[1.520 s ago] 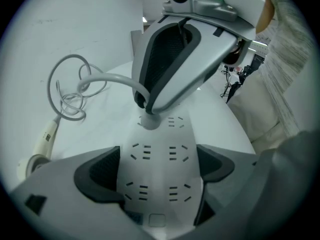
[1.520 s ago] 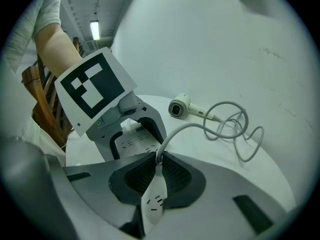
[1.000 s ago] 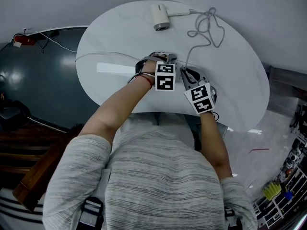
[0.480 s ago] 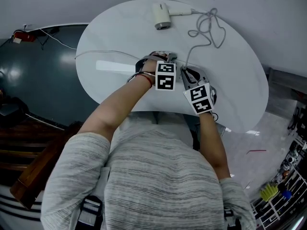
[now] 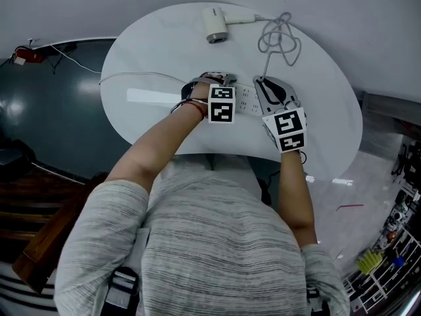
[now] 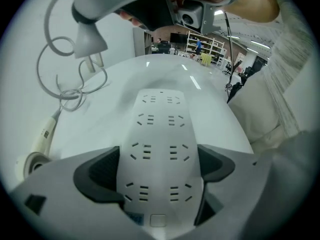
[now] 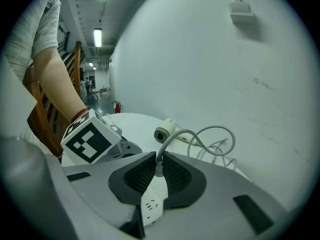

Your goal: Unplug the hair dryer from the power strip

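— Plug (image 7: 152, 194)?
— Pinched in the right gripper (image 7: 159, 170), prongs clear of the power strip (image 6: 157, 134).
— Strip?
— Its end is clamped by the left gripper (image 6: 159, 184) on the table (image 5: 151, 51); the hair dryer (image 5: 216, 25) lies beyond.

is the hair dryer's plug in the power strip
No, the plug is clear of the power strip, prongs bare, gripped by the right tool.

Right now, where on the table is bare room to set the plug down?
Bare: the table's right end beyond the right gripper, and its left between hair dryer and thin cable. Crowded: the middle, around power strip and cord loops.
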A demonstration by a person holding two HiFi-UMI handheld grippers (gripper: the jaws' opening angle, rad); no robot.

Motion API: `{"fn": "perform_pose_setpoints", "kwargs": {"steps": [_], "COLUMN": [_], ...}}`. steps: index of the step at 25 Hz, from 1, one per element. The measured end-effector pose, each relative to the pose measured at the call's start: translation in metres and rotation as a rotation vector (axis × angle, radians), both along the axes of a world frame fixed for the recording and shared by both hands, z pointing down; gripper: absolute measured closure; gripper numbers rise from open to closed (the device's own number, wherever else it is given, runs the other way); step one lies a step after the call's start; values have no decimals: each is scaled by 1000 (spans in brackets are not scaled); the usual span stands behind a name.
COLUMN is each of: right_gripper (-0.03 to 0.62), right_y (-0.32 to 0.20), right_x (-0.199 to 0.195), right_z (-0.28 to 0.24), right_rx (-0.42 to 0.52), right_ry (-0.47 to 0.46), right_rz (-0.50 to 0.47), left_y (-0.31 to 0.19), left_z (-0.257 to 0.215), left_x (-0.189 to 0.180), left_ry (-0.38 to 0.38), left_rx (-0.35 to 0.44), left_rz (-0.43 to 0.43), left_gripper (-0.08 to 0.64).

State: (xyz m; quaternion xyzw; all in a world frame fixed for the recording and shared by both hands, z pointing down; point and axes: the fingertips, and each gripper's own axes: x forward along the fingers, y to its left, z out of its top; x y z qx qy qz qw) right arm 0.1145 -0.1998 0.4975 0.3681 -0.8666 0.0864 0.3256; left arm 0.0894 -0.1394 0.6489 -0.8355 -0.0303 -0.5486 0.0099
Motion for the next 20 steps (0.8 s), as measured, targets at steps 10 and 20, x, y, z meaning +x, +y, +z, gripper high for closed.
{"fn": "perform_pose_setpoints", "kwargs": {"steps": [10, 20], "right_gripper": [538, 538], "right_y": [7, 20], "right_x": [23, 70], "right_z": [8, 42], "right_rx": [-47, -141], "right_ry": [-45, 85], "right_rz": [72, 106], "left_y": [-1, 1], "left_z": [-1, -19], "left_x": [1, 3], "left_ry": [25, 198], "left_rx": [15, 91], "left_rz": [4, -17], "left_gripper": [98, 98]}}
